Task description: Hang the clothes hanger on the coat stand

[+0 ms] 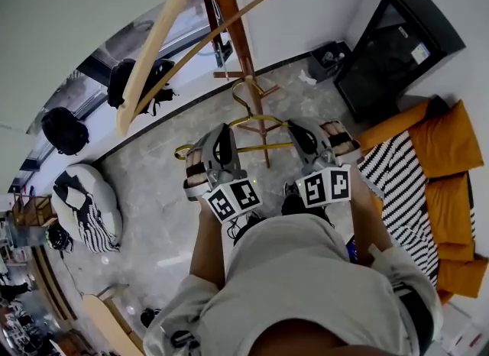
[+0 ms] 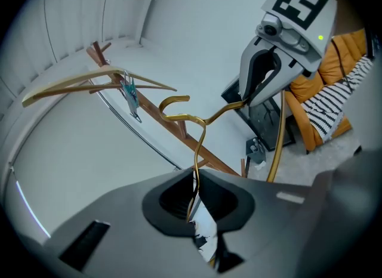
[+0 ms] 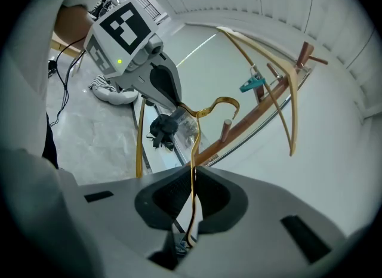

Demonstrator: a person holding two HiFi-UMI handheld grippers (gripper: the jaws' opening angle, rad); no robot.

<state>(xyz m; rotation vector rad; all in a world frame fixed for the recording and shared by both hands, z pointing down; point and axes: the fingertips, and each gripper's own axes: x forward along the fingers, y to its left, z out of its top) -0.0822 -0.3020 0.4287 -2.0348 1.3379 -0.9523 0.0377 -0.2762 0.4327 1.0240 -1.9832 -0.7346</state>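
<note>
I hold a thin gold wire hanger [image 1: 252, 121] level between both grippers, its hook [image 1: 246, 87] turned toward the wooden coat stand [image 1: 237, 33]. My left gripper [image 1: 210, 152] is shut on the hanger's left shoulder, and the wire [image 2: 200, 127] runs up out of its jaws [image 2: 194, 178]. My right gripper [image 1: 321, 140] is shut on the right shoulder, with the wire [image 3: 194, 133] pinched between its jaws [image 3: 192, 175]. The hook [image 3: 224, 102] hangs in the air just short of the stand's pegs [image 3: 256, 113] and touches none of them.
A pale wooden hanger [image 1: 164, 33] hangs on the stand, with a blue clip [image 3: 252, 84] beside it. A black cabinet [image 1: 397, 41], orange cushions [image 1: 447, 163] and a striped cloth [image 1: 401, 175] lie to the right. A striped beanbag [image 1: 88, 205] and black bags [image 1: 65, 129] are at the left.
</note>
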